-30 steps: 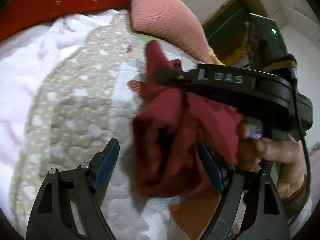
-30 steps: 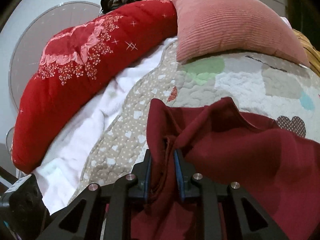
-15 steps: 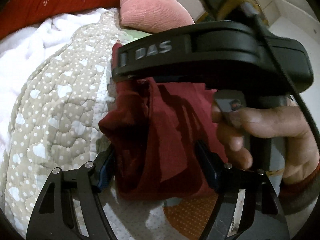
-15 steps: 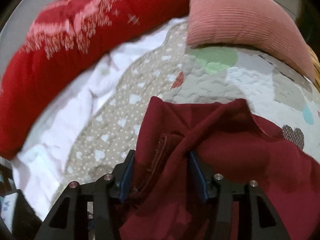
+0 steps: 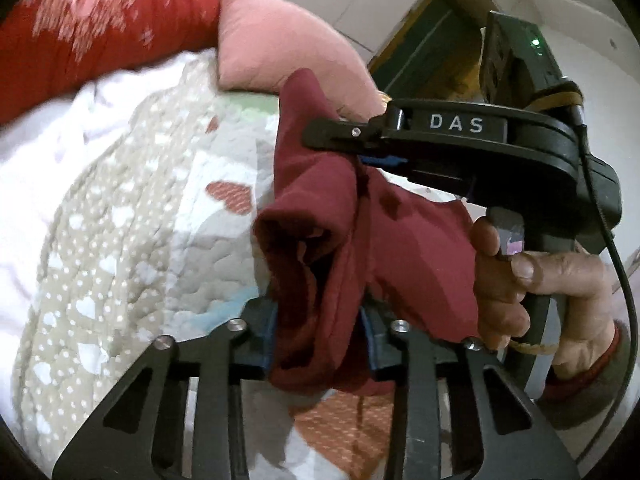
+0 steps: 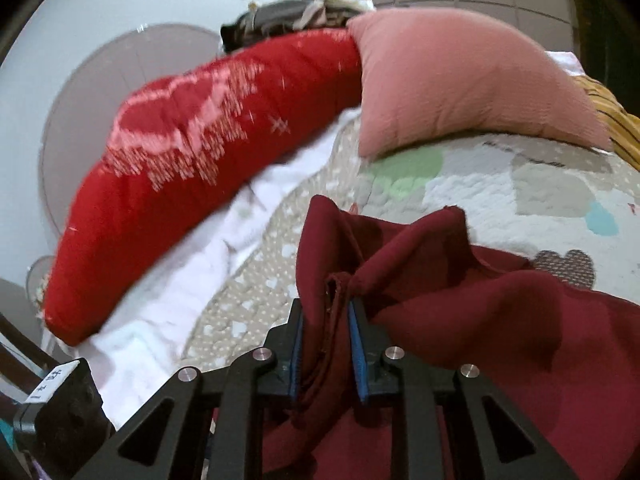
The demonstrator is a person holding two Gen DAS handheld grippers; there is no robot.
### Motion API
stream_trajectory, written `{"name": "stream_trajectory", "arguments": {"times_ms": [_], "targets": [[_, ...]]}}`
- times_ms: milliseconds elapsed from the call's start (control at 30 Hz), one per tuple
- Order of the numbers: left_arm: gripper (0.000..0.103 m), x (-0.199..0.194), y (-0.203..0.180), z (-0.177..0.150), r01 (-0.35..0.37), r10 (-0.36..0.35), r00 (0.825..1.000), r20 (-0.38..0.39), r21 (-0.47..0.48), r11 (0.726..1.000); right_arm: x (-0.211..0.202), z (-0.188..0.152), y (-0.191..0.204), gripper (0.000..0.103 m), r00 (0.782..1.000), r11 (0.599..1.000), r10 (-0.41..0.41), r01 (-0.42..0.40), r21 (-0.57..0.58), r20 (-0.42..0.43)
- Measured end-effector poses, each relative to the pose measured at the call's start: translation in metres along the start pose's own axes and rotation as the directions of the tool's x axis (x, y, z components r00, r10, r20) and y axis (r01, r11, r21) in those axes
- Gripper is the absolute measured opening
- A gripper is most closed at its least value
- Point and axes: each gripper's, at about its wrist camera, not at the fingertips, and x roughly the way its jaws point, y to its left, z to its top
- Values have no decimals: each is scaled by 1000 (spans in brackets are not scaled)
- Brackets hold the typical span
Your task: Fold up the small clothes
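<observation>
You have the dark maroon cloth garment point(image 5: 344, 240) lifted just above the pastel heart-patterned quilt point(image 5: 120, 240) on the bed, bunched between both tools. Your left gripper point(image 5: 320, 336) has its blue-padded fingers point(image 5: 267, 332) pressed onto a thick roll of the fabric, and your right gripper point(image 6: 326, 344) pinches a hemmed edge between its nearly closed fingers point(image 6: 297, 344); in the left view that tool reaches in from the right, held in your right hand point(image 5: 528, 296).

To do this step well, draw the two holds apart until the edge between them runs straight, then lower the cloth flat onto the quilt before folding. Judging by the bulk in the left grip, several layers are caught there, so ease the pull or you may drag the wrong layer.

Compared with half a second ago, the left fingers have closed from a wide spread onto the fabric, and the right fingers have tightened again. The ribbed pink cushion point(image 6: 460, 80) and red embroidered bolster point(image 6: 192, 168) lie beyond.
</observation>
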Motion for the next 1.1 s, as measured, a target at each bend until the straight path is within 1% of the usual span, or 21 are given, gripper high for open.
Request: {"name": "stream_trajectory", "arguments": {"times_ms": [67, 100, 233, 300, 367, 433, 533, 600, 667, 733, 767, 800, 833, 900, 933, 967, 1000, 1033, 1100], "targets": [[25, -4, -21, 2, -16, 15, 1000, 9, 57, 998, -13, 0, -4, 19, 1000, 1000, 5, -5, 8, 17], [25, -4, -29, 4, -18, 17, 1000, 11, 72, 997, -23, 0, -8, 19, 1000, 1000, 5, -5, 12, 29], [21, 4, -70, 13, 12, -11, 1000, -12, 122, 992, -63, -1, -25, 19, 996, 1000, -7, 5, 16, 84], [20, 9, -90, 15, 14, -11, 1000, -22, 166, 986, -87, -4, -40, 19, 994, 1000, -21, 18, 26, 109], [20, 15, -114, 14, 33, -27, 999, -34, 202, 979, -108, -7, -54, 19, 991, 999, -41, 38, 29, 128], [20, 26, -139, 11, 58, -46, 997, -55, 238, 970, -132, -15, -73, 19, 986, 997, -67, 61, 40, 153], [20, 45, -172, 2, 90, -67, 993, -92, 277, 957, -159, -31, -106, 18, 979, 993, -98, 83, 89, 178], [20, 67, -193, -9, 116, -79, 988, -135, 290, 950, -172, -43, -128, 18, 976, 987, -123, 102, 125, 181], [20, 89, -202, -17, 123, -73, 982, -174, 294, 948, -180, -60, -155, 18, 973, 978, -153, 124, 170, 171], [20, 111, -211, -29, 117, -52, 976, -212, 304, 946, -180, -73, -176, 16, 970, 966, -192, 160, 204, 147], [20, 121, -214, -36, 116, -45, 972, -232, 302, 946, -176, -83, -190, 16, 968, 953, -220, 187, 236, 121], [20, 128, -213, -38, 116, -41, 968, -246, 297, 948, -171, -92, -202, 16, 969, 943, -225, 191, 274, 99], [21, 133, -212, -41, 123, -44, 963, -266, 288, 950, -168, -98, -211, 13, 971, 936, -225, 191, 297, 86], [28, 130, -212, -41, 153, -67, 956, -285, 291, 944, -159, -112, -226, 13, 974, 924, -221, 190, 333, 58], [39, 123, -216, -41, 170, -78, 952, -296, 299, 939, -160, -115, -229, 13, 975, 922, -211, 175, 346, 69], [47, 116, -216, -40, 184, -86, 947, -309, 307, 934, -164, -117, -230, 13, 977, 920, -196, 153, 361, 85], [47, 102, -214, -37, 197, -96, 946, -309, 315, 928, -170, -119, -232, 13, 979, 914, -177, 124, 385, 105], [47, 90, -213, -34, 203, -106, 950, -295, 322, 925, -177, -120, -232, 13, 978, 907, -167, 103, 408, 125], [48, 65, -208, -28, 197, -113, 961, -254, 335, 921, -194, -123, -228, 17, 975, 904, -125, 35, 427, 185]]}}
